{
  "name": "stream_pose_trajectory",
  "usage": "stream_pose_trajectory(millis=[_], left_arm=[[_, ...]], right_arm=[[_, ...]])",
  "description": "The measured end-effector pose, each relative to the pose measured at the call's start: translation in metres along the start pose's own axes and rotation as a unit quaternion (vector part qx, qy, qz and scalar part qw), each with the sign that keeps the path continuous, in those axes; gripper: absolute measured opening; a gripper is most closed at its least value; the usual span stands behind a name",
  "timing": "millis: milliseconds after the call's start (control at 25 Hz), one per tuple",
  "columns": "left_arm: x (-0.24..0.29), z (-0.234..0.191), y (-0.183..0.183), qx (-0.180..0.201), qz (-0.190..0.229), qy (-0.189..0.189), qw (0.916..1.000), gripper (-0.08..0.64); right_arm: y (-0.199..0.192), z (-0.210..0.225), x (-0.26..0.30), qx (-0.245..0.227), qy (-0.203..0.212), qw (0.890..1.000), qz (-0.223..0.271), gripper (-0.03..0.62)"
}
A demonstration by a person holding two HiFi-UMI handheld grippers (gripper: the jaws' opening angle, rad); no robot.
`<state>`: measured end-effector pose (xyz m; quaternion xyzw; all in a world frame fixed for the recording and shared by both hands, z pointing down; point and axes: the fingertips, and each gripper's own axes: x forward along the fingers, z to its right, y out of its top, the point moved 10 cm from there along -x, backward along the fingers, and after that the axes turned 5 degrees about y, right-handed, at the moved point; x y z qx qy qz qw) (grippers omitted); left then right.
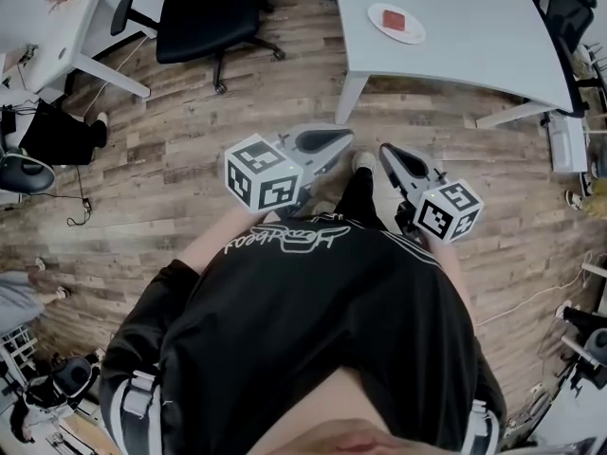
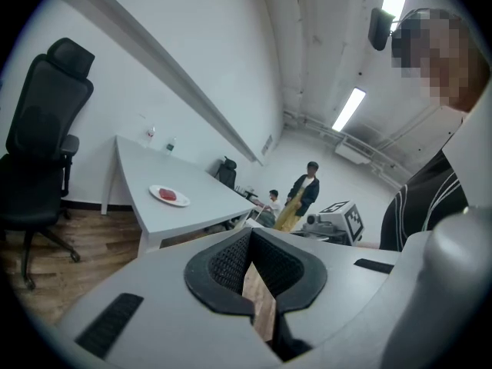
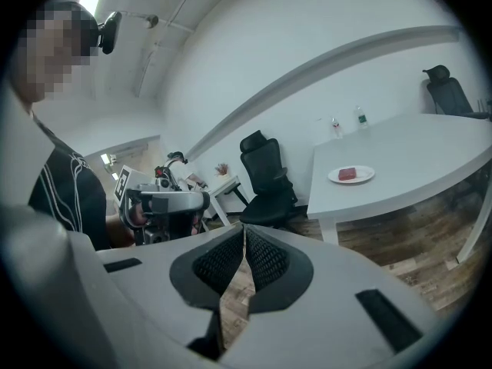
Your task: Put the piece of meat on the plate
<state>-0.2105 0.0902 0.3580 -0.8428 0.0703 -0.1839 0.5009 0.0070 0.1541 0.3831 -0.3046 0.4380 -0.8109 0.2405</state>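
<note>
While both are held side by side above the wooden floor (image 1: 171, 150), the left tongs (image 1: 343, 136) and the right tongs (image 1: 387, 152) are seen closed, with nothing gripped between their jaws. The piece of meat (image 1: 393, 19) is found lying on the white plate (image 1: 413, 33), which is set on the pale surface (image 1: 465, 45), well apart from both tongs.
</note>
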Motion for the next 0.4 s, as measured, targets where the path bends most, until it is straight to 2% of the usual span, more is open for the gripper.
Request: stream_pose_trajectory(millis=[400], left_arm=[[0.0,-0.004,-0.011,-0.018,-0.006,0.003,0.9998,0.009]], right_arm=[[-0.006,-0.003,0.001,-0.005,-0.004,1.0,-0.01,0.014]])
